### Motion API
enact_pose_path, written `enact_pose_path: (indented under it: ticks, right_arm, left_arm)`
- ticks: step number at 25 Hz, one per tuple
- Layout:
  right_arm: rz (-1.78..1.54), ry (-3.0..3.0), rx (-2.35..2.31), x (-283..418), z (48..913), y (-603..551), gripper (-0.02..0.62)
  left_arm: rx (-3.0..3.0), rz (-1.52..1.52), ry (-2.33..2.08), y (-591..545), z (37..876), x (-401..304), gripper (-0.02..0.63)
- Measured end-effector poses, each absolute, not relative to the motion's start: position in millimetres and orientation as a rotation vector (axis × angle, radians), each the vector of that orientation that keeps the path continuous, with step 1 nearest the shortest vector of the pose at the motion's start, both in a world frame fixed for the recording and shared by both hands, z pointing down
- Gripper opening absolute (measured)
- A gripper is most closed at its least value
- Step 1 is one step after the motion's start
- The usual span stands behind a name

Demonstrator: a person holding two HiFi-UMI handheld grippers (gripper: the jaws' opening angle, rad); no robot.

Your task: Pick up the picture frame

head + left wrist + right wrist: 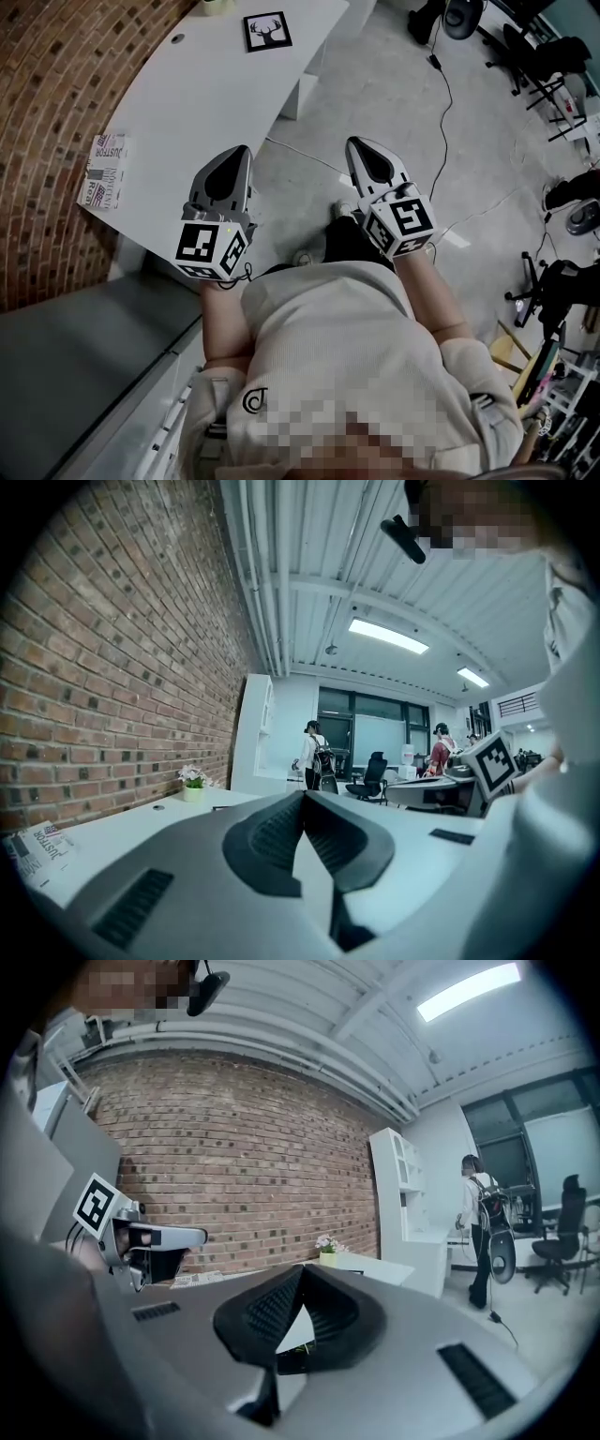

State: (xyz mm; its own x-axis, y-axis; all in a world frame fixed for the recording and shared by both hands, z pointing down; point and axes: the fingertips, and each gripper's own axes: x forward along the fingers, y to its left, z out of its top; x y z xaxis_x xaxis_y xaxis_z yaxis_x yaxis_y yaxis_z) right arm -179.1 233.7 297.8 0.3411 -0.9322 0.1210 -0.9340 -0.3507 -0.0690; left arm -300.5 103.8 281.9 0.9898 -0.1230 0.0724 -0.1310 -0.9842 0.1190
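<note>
The picture frame [267,30], black with a white deer-head print, lies flat at the far end of the white table [206,94]. My left gripper [242,152] is shut and empty, held level over the table's near corner, far short of the frame. In its own view the jaws of the left gripper [305,794] are pressed together with nothing between them. My right gripper [356,142] hangs over the floor to the right of the table, also shut and empty. Its own view shows the right gripper [302,1269] closed, with the left gripper's marker cube [94,1206] off to the left.
A printed booklet [105,171] lies on the table's near left corner by the brick wall [47,112]. A small potted plant [193,782] stands at the far end. A cable [445,103] and office chairs [553,75] are on the floor to the right. A person [478,1213] stands far off.
</note>
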Motion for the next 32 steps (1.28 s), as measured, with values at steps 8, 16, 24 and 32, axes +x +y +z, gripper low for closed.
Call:
enact_pose_path:
  ticks: [8, 16, 24, 32]
  right_arm:
    - [0.208, -1.827, 2.508, -109, 315, 192, 0.008]
    - [0.317, -1.968, 2.413, 14, 324, 118, 0.008]
    - [0.361, -2.047, 2.231, 113, 331, 43, 0.008]
    - [0.498, -2.037, 2.031, 152, 382, -17, 0.008]
  left_arm:
    - [3.030, 0.074, -0.263, 78, 283, -240, 0.014]
    - [3.018, 0.146, -0.424, 31, 292, -136, 0.014]
    - [2.927, 0.126, -0.644, -30, 293, -51, 0.014]
    - [2.935, 0.132, -0.756, -62, 314, -16, 0.014]
